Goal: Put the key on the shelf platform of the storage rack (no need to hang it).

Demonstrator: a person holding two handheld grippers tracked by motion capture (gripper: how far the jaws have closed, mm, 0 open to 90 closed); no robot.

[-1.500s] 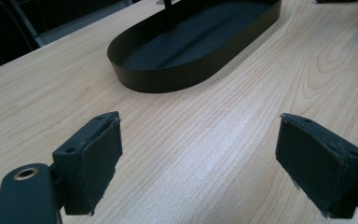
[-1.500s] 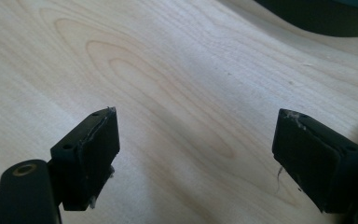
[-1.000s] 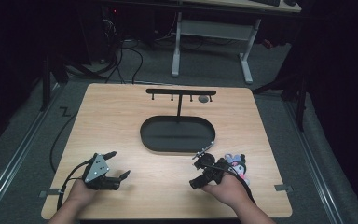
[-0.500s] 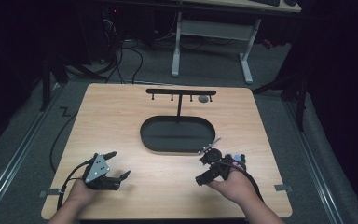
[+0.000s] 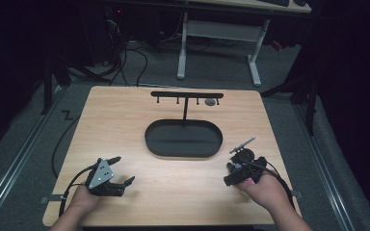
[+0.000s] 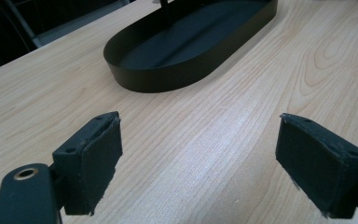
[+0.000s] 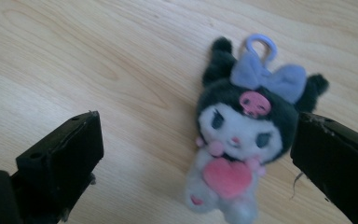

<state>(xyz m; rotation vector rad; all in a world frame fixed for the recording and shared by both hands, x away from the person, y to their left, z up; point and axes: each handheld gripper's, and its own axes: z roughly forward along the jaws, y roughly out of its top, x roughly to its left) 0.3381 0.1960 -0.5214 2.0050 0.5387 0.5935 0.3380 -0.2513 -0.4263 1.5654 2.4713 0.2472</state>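
Lying face-up on the counter [image 5: 139, 130], near-right of the black oval tray [image 5: 183, 138], the plush keychain [image 7: 242, 135] sits between the right gripper [image 7: 200, 158] jaws — these have just been opening, stand wide and press nothing. Left gripper [image 5: 123, 173] — near-left of the tray, jaws spread, bare wood between them.

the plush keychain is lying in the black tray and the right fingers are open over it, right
Not quite. The plush keychain lies on the bare wooden table, not in the black tray. The right gripper view shows wood grain all around it. The rest holds: the right gripper is open over it, having just been opening, with the plush between the fingers but not pressed.
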